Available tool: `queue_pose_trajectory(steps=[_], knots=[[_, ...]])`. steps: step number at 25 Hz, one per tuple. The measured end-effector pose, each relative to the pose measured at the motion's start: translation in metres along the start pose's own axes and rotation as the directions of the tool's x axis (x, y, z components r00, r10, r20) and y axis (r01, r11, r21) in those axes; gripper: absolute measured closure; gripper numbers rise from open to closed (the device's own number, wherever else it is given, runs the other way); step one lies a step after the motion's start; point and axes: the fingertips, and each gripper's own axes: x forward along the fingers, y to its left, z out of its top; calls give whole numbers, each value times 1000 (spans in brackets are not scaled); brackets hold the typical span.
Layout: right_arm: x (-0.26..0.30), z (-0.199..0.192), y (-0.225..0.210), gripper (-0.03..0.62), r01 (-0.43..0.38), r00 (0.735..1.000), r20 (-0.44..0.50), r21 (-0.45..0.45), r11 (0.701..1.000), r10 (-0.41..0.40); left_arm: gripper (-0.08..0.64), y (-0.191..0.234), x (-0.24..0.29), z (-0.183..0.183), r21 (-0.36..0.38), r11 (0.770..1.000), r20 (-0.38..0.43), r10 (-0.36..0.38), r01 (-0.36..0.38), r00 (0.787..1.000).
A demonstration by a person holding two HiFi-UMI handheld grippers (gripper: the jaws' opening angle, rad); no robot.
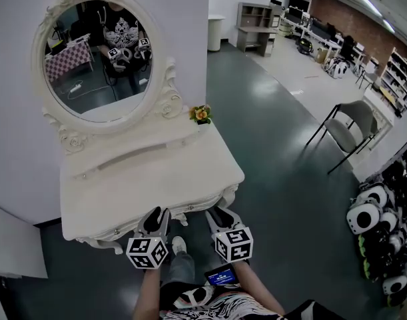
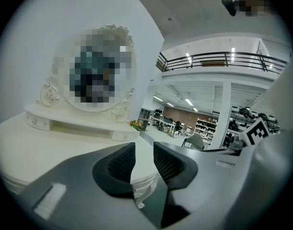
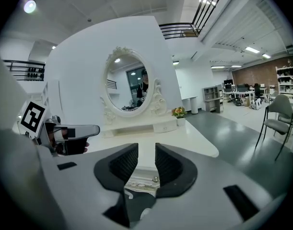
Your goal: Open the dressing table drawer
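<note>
The white carved dressing table [image 1: 123, 179] stands straight ahead of both grippers, its pale worktop reaching away from them to a raised shelf and an oval mirror in a scrolled white frame [image 1: 100, 59]. The left gripper [image 1: 155, 213] hovers just short of the worktop's front edge, tilted slightly down. Its jaws stand apart with a clear gap and nothing between the ribbed black pads [image 2: 121, 163]. Through that gap its own view shows only the rim of the worktop and a bit of carved trim below it. The right gripper [image 1: 220, 215] is just beside it, to its right, also near the front edge and angled a little lower, and its jaws too are parted and hold nothing. In the right gripper view, the shallow white drawer front with raised scrollwork [image 3: 139, 181] lies directly ahead of and below the jaws, under the worktop lip. Its small round metal knob [image 3: 156, 179] sits in line with the gap, close to the inner face of the right-hand pad but apart from it. The drawer is closed. Beyond the right gripper, at the far right corner of the worktop, stands a small pot of orange and yellow flowers [image 1: 201, 114]. Well off to that gripper's right, a grey chair with a black metal frame [image 1: 353, 122] stands on the dark glossy floor [image 1: 276, 172].
</note>
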Motion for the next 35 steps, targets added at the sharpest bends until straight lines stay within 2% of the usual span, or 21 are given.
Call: queue_pose_trajectory(steps=[7,16,24,35], knots=[[110,16,-27,480,59,996,-66,-8,998,-59,441,77,100,11,52,999,-85,-9,13,996],[229,45,-62,480,159,981,-108,-17,987,-160,445,153,214,23,-1,995,-135,-101,102,986],[280,53,-88,479,194,969,-151,-30,981,-196,443,171,264,17,-23,987,-197,-160,158,967],[335,33,-106,471,123,960,-246,-71,990,-137,443,171,300,-7,-64,988,-254,-155,144,955]])
